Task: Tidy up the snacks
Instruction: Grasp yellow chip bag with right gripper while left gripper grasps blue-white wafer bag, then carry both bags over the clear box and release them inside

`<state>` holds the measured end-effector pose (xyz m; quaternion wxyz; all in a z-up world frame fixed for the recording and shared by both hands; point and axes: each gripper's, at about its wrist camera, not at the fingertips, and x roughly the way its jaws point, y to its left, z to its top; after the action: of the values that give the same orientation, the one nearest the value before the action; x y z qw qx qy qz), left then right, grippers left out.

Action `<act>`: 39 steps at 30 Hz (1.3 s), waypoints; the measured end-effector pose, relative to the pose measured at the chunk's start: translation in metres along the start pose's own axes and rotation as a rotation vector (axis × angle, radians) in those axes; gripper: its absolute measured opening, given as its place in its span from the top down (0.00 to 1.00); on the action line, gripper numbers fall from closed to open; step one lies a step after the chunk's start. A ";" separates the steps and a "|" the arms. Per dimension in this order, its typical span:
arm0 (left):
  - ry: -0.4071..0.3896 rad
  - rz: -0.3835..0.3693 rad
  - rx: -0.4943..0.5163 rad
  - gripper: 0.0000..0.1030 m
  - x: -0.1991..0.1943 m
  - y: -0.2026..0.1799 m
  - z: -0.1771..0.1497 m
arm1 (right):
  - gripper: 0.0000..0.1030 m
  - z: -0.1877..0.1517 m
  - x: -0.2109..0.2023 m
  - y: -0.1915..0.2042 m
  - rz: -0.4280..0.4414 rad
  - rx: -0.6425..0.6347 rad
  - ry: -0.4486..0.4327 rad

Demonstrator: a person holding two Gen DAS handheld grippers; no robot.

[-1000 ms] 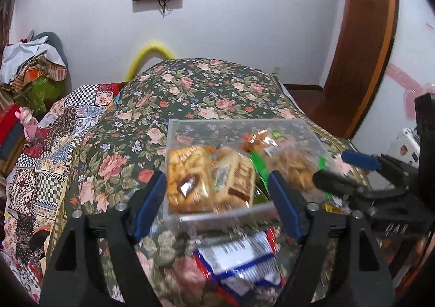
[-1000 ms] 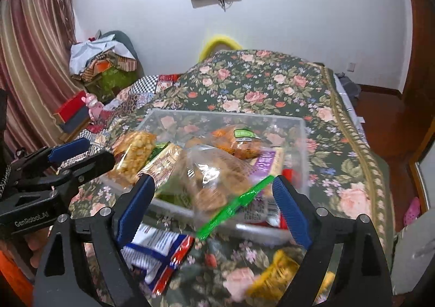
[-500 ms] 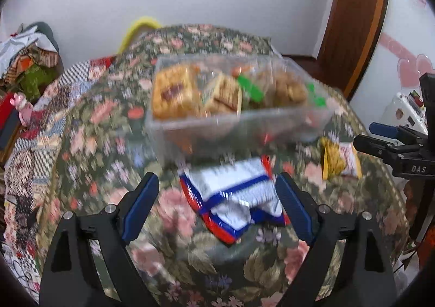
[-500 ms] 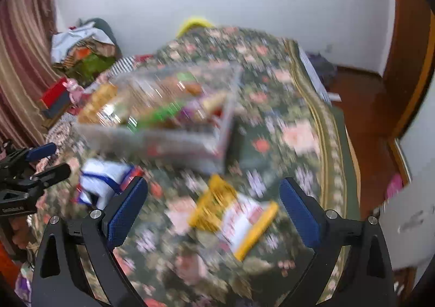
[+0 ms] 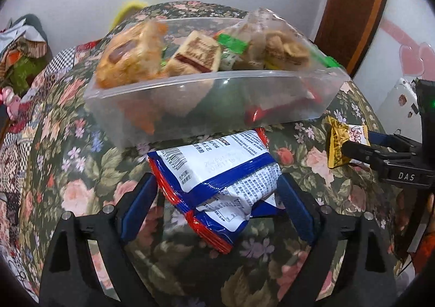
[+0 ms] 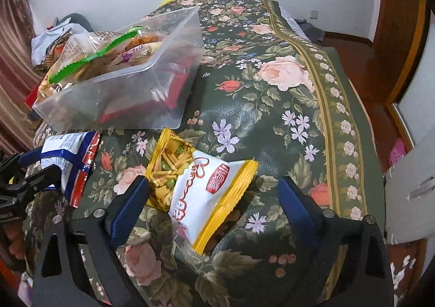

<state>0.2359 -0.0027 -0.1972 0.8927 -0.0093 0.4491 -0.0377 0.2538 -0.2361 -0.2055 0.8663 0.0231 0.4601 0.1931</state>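
A clear plastic bin [image 5: 190,95] holding several snack packs stands on the floral cloth; it also shows in the right wrist view [image 6: 130,100]. A white, blue and red snack bag [image 5: 217,171] lies in front of it, between the open fingers of my left gripper [image 5: 216,198], whose pads flank it. A yellow and white snack bag [image 6: 201,184] lies to the right of it, between the open fingers of my right gripper [image 6: 214,201]. The right gripper appears in the left wrist view [image 5: 359,149] around the yellow bag [image 5: 339,144].
The table under the floral cloth [image 6: 285,76] falls away at its right edge [image 6: 353,116]. A wooden door [image 5: 353,8] is at the back right. Piled clothes [image 5: 21,51] lie at the left. White wall is behind.
Both grippers have dropped down and forward from above the bin. The left one now straddles the blue and white bag, the right one the yellow bag. Both stay open.
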 end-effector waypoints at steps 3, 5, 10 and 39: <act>-0.011 -0.007 0.001 0.12 0.003 -0.005 0.001 | 0.36 -0.001 -0.001 0.001 0.032 -0.002 -0.019; -0.021 -0.013 -0.002 0.15 0.004 -0.007 0.002 | 0.46 -0.002 -0.002 0.002 0.051 -0.001 -0.020; -0.061 -0.014 0.003 0.32 0.000 -0.011 0.002 | 0.64 -0.005 -0.008 0.000 0.091 0.030 -0.040; -0.293 0.018 0.017 0.51 -0.121 0.007 0.018 | 0.79 0.023 -0.089 0.042 0.203 -0.038 -0.245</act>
<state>0.1789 0.0128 -0.0902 0.9490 -0.0029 0.3136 -0.0318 0.2147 -0.2252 -0.1132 0.8922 0.0765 0.3428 0.2840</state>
